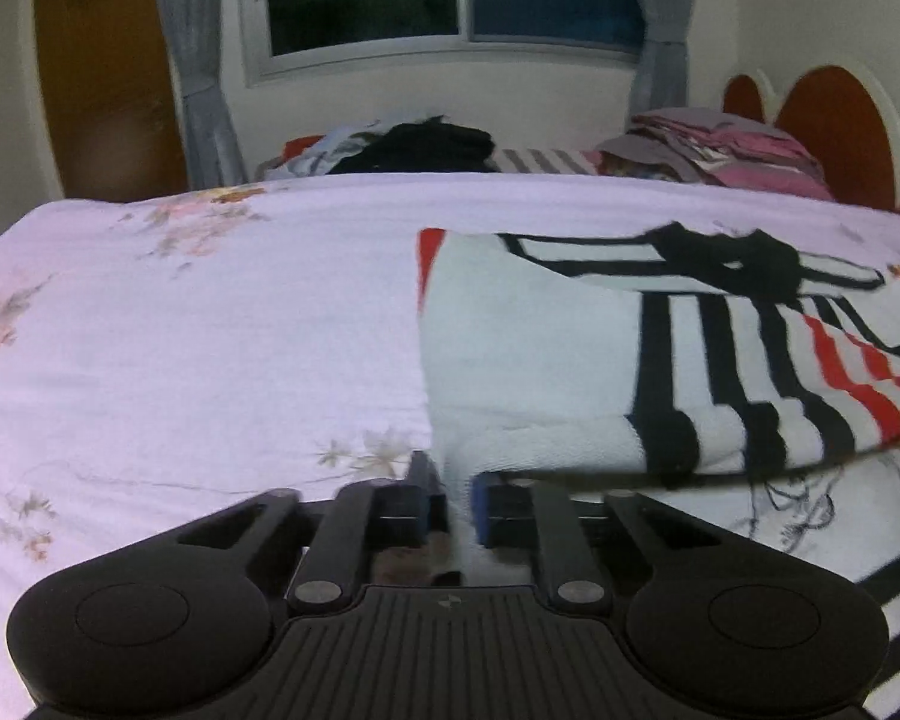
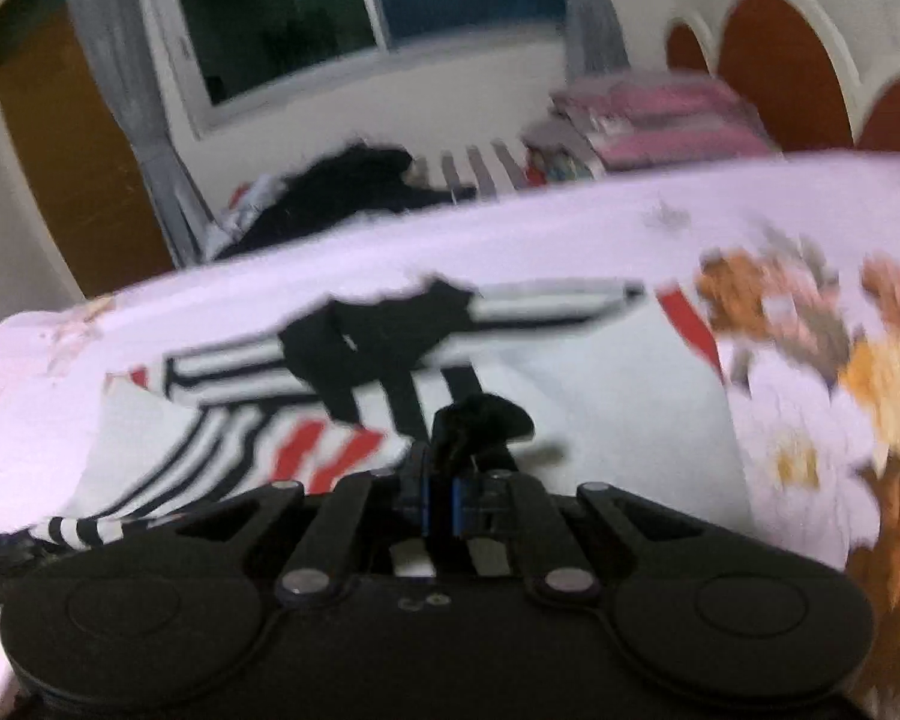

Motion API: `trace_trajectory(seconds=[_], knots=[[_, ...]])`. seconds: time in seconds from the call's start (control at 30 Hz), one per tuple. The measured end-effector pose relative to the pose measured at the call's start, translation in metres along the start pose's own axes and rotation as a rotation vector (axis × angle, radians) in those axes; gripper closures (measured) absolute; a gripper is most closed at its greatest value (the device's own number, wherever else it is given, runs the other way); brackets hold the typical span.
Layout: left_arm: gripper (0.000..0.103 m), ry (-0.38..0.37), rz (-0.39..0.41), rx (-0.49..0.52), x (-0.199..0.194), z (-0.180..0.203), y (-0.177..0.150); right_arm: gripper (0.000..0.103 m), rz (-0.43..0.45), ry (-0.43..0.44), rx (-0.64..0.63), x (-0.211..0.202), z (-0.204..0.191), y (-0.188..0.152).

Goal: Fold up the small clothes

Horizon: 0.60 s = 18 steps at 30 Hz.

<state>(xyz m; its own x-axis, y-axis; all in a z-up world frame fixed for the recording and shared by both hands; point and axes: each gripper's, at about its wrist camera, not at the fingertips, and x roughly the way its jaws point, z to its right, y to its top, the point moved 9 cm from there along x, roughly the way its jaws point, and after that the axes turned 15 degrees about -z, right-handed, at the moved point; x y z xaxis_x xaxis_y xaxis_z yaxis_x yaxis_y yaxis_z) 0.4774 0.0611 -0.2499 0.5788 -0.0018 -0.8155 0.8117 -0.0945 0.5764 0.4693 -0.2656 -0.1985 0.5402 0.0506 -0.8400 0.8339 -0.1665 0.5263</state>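
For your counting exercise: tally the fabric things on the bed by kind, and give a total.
Striped garments being folded: 1, the striped top
Loose dark clothes heaps: 1, the black heap
Folded pink stacks: 1, the pink stack
Floral bedsheets: 1, the bedsheet
Total: 4

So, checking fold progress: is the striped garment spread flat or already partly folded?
Partly folded: the striped garment has a layer doubled over itself on the bed sheet, its near edge raised.

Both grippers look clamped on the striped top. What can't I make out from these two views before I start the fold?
- White knit top with black and red stripes: right side cut off by left wrist view's edge.
- Same top's near hem: hidden behind the right gripper.
- Left gripper: how much cloth it holds is hidden.
- Floral bedsheet: motion-blurred.
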Motion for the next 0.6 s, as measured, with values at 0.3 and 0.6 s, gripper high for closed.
trace_trajectory(seconds=[0.3,0.6], knots=[[0.085,-0.035,-0.06,0.045,-0.006,0.006,-0.007,0.095,-0.046,-0.041,0.028,0.014,0.019,-0.018],[0.041,-0.106,-0.009,-0.056,-0.045,-0.012,0.006,0.06,-0.036,0.008,0.046,0.001,0.022,-0.012]])
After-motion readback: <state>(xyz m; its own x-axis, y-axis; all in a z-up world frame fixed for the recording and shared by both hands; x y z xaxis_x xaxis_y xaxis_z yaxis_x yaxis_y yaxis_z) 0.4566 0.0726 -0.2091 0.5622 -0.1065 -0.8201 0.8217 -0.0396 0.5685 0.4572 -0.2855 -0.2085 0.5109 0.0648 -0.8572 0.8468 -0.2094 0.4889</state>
